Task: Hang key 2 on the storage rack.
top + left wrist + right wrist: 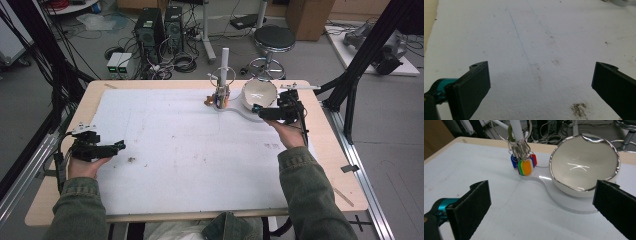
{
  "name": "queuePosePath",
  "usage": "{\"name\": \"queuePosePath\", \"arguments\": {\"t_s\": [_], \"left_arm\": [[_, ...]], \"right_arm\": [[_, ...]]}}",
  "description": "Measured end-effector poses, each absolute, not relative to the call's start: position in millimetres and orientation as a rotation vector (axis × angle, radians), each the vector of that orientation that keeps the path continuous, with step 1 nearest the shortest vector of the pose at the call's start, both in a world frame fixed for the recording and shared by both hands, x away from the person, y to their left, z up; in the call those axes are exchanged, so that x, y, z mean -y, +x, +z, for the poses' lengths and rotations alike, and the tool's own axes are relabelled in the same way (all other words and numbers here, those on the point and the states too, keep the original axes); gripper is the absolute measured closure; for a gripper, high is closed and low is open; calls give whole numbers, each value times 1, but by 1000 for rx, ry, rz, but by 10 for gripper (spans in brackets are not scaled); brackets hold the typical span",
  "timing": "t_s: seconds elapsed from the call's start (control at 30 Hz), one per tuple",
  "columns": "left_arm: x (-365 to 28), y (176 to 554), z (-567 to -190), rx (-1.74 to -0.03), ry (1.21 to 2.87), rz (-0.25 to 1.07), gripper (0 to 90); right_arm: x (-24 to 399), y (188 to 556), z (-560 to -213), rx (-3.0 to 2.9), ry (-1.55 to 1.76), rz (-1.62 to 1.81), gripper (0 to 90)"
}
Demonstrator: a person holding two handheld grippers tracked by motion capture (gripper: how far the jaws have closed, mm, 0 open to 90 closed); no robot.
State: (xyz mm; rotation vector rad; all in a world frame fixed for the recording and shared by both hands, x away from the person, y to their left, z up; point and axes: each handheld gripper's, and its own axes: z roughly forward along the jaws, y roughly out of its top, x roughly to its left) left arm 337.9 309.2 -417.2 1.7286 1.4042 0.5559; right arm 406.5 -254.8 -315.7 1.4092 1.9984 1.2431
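near one white bowl (584,170) and one key-tag bunch (523,162), right gripper (541,202) gapes; left gripper (541,82) gapes too.

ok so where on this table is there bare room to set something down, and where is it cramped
The wide middle of the white mat is bare, from the left tool across to the person's right sleeve, bar a small brown smudge. The far left of the mat is free too. It is crowded at the far right, where the bowl, key tags and right tool sit.
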Motion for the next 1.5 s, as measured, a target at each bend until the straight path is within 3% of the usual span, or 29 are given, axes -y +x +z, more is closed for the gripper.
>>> {"name": "queuePosePath", "arguments": {"t_s": [1.5], "left_arm": [[-311,332,-418,-1400,1719,561,23]], "right_arm": [[301,339,-390,-1850,1429,1178,8]]}}
